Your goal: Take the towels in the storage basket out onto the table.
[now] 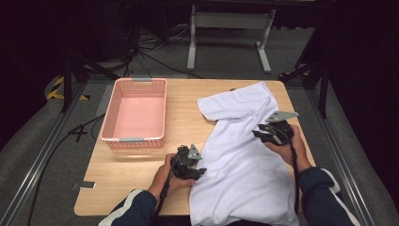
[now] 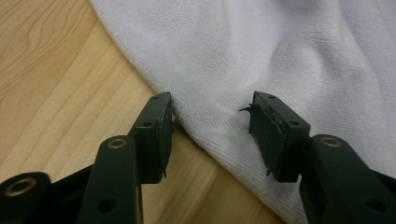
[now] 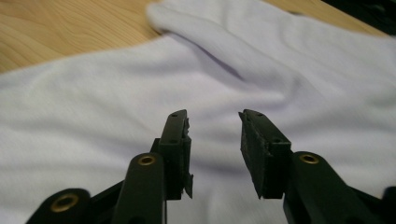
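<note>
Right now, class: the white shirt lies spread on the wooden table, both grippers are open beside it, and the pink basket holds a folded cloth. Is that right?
Not quite. The pink basket holds nothing, as the high view shows. The rest stands: the white shirt lies on the table, with the left gripper and right gripper open.

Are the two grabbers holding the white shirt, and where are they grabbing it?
Nothing is held. The left gripper is open with the edge of the white shirt lying between its jaws. The right gripper is open above the shirt.

A pink basket (image 1: 135, 111) sits empty on the wooden table (image 1: 183, 122), left side.
</note>
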The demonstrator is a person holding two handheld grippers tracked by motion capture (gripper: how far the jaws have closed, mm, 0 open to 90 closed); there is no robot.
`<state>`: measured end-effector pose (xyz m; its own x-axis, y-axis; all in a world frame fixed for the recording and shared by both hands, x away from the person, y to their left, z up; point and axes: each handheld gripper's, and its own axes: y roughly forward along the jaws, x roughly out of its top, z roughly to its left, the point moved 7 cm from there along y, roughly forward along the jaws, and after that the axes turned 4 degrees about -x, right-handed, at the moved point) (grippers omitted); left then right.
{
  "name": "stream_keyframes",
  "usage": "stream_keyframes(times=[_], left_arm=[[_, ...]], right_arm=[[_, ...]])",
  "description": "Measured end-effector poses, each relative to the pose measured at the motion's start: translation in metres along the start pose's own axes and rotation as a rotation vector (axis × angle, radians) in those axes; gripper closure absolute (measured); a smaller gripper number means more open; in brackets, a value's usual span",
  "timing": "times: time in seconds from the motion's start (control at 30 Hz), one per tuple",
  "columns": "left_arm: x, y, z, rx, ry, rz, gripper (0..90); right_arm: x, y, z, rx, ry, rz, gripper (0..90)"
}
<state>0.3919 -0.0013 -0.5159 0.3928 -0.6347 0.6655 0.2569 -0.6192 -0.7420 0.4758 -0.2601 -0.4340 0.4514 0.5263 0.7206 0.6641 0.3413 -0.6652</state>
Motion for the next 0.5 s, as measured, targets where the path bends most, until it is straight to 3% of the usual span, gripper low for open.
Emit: stream_keyframes(times=[0.07, 0.17, 0.23, 0.4, 0.47, 0.5], left_arm=[[-0.001, -0.001, -0.002, -0.005, 0.007, 0.003, 53.7], [-0.002, -0.002, -0.004, -0.012, -0.009, -0.001, 57.7], [-0.003, -0.003, -0.004, -0.013, 0.000, 0.004, 59.0], [-0.004, -0.003, -0.005, -0.016, 0.008, -0.008, 63.5], [-0.005, -0.006, -0.005, -0.027, 0.022, 0.007, 70.2], [-0.005, -0.006, -0.005, -0.027, 0.022, 0.007, 75.5]], right_arm=[[0.028, 0.019, 0.018, 0.052, -0.072, -0.016, 59.3], [0.054, 0.043, 0.038, 0.105, -0.113, -0.013, 56.8], [0.065, 0.062, 0.050, 0.146, -0.105, 0.001, 54.5], [0.079, 0.107, 0.068, 0.131, -0.151, 0.056, 52.9], [0.080, 0.121, 0.072, 0.143, -0.158, 0.082, 52.3], [0.080, 0.129, 0.072, 0.114, -0.194, 0.111, 55.5]])
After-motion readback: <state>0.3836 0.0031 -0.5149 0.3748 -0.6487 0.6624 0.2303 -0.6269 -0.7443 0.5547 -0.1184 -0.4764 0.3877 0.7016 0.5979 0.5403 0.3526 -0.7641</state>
